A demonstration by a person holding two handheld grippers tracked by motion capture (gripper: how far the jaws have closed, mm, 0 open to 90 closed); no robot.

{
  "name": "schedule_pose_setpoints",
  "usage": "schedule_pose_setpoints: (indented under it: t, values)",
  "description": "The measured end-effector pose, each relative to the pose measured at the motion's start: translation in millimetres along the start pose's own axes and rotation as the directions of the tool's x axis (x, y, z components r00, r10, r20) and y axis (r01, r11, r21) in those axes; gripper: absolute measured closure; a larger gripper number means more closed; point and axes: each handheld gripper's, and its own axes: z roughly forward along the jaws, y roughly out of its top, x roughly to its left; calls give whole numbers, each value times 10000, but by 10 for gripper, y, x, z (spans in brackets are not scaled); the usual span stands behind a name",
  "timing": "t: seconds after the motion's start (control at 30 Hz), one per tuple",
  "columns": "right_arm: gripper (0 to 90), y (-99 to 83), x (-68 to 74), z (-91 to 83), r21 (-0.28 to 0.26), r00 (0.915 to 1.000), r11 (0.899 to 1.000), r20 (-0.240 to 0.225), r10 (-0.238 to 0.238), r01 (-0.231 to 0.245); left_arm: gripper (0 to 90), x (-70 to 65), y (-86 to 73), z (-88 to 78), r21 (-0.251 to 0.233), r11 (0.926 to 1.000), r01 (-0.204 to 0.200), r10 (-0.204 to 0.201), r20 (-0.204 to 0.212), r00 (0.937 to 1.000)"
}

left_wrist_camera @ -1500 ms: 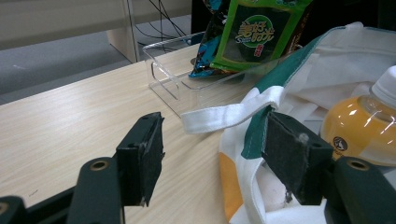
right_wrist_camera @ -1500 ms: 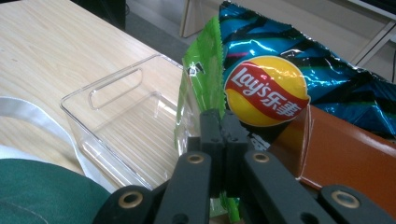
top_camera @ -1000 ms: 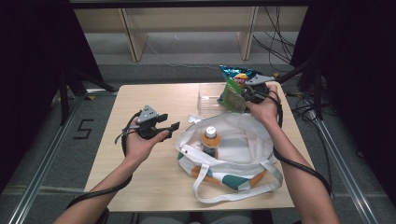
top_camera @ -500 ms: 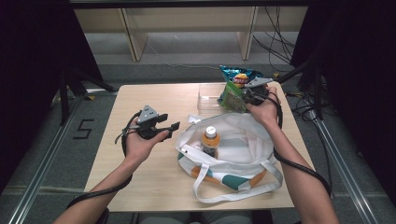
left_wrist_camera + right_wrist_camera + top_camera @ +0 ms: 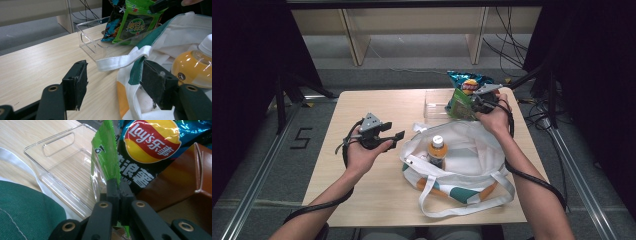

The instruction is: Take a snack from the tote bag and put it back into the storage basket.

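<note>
Glossy foil green snack bag (image 5: 105,157); clear plastic tray (image 5: 62,162); cloth tote (image 5: 472,150); matt wood table (image 5: 362,200).

Even overhead light brightens the table (image 5: 377,200), its surroundings stay dark, and nearby gripper parts blur.

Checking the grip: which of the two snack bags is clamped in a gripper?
The green snack bag, pinched in the right gripper; the blue Lay's bag sits free behind it.
</note>
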Motion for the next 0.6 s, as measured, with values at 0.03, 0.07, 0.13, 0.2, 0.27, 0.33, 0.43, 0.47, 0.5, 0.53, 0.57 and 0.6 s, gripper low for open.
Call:
schedule_pose_setpoints:
  t: [0.03,0.07,0.13,0.2,0.27,0.33,0.43,0.47,0.5,0.53,0.57,0.6]
  values:
    - [898,0,-2,0,17,10000,10000,2,-35,35,369,0,0,0,0,10000,0,0,0,10000]
    - [898,0,-2,0,17,10000,10000,2,-35,35,369,0,0,-3,26,10000,-13,13,-35,10000]
    - [884,14,-14,-6,184,9998,9997,-69,-167,168,369,-1,0,-3,21,10000,-13,13,-40,10000]
    - [876,19,-12,-12,327,9998,9994,-154,-101,106,369,-2,0,-3,31,10000,-11,11,-46,10000]
    - [866,22,-9,-9,344,9998,9994,-190,-43,50,369,-4,0,-3,35,10000,-10,10,-48,10000]
    - [858,19,-8,0,223,9999,9997,-124,-31,34,369,-4,1,-4,29,10000,-18,18,-55,10000]
    - [834,19,-8,-6,284,9998,9996,-180,-42,47,369,-2,2,-5,22,10000,-26,26,-51,10000]
    - [827,22,-9,-12,359,9997,9993,-226,-50,58,369,-2,2,-5,20,10000,-21,21,-52,10000]
    - [820,25,-12,-13,329,9998,9994,-160,-109,114,369,-1,2,-5,18,10000,-28,29,-53,10000]
    - [815,23,-5,-6,244,9999,9997,-128,-45,49,369,-1,2,-5,18,10000,-28,29,-53,10000]
    - [815,23,-5,-6,244,9999,9997,-128,-45,49,369,-1,3,-5,18,10000,-32,32,-56,10000]
    - [802,30,8,-11,224,9999,9997,-119,88,-86,369,-1,4,-6,13,10000,-26,26,-53,10000]
